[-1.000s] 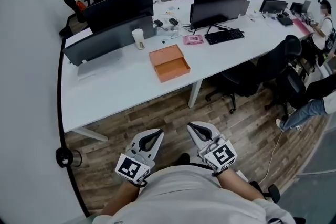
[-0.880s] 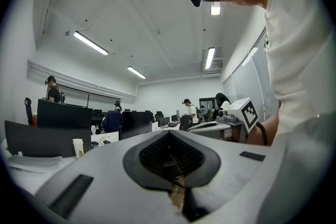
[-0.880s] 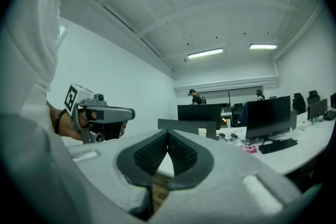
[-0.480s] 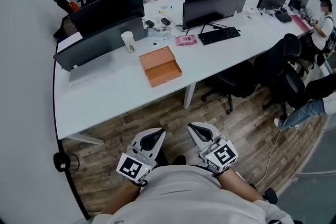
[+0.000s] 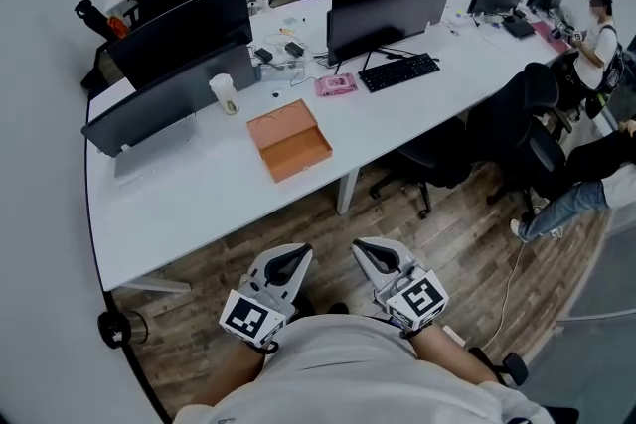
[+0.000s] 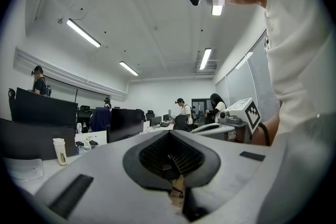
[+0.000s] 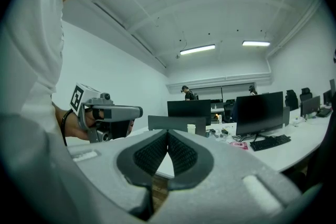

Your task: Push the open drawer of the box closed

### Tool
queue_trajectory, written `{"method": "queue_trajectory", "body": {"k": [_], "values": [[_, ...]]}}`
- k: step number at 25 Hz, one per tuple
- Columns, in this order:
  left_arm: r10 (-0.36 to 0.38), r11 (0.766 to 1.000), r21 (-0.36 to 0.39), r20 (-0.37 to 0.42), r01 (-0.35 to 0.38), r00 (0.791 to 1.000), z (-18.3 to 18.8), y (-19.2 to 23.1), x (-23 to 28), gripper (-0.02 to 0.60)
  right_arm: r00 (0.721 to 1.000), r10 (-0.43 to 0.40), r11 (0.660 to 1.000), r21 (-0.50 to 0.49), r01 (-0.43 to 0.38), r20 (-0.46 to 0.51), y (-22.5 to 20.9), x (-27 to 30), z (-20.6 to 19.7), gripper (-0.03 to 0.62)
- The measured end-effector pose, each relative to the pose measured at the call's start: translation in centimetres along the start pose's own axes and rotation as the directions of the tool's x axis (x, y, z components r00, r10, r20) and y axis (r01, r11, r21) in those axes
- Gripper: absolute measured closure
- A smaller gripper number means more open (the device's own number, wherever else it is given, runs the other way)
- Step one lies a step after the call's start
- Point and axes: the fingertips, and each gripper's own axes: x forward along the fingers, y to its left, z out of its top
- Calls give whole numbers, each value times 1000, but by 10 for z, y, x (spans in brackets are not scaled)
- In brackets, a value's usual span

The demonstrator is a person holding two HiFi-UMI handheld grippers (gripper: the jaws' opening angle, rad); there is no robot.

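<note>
- Head view: left gripper [image 5: 288,261] and right gripper [image 5: 376,255] side by side at the torso, level, well short of the desk [image 5: 199,204].
- Orange box [image 5: 289,141] near the desk's front edge, drawer slid out.
- Left gripper view: jaws together, empty.
- Right gripper view: jaws together, empty.

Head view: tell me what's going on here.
A person stands on the wood floor, short of the white desk, with a gripper in each hand held close to the body. The left gripper and the right gripper both have their jaws shut on nothing and point toward the desk. The orange box lies on the desk with its drawer pulled out. Nothing touches it, and the push has not begun.
</note>
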Motion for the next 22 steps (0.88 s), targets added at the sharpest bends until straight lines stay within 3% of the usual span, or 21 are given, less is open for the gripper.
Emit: {"method": "queue_trajectory", "body": {"k": [10,17,22], "values": [[-10,1000,-16,3,10,1000,-2,93,-12,581,999,-2,1000,-7,1,-40,-7,95,-1,591],[-33,999,8,27,33,999,27,183,-38,581,998,8,999,-44,-11,-63,11,188,19,591],[-56,998,11,31,55,998,34,224,-55,581,999,-15,998,-57,12,-53,20,231,30,591]]}}
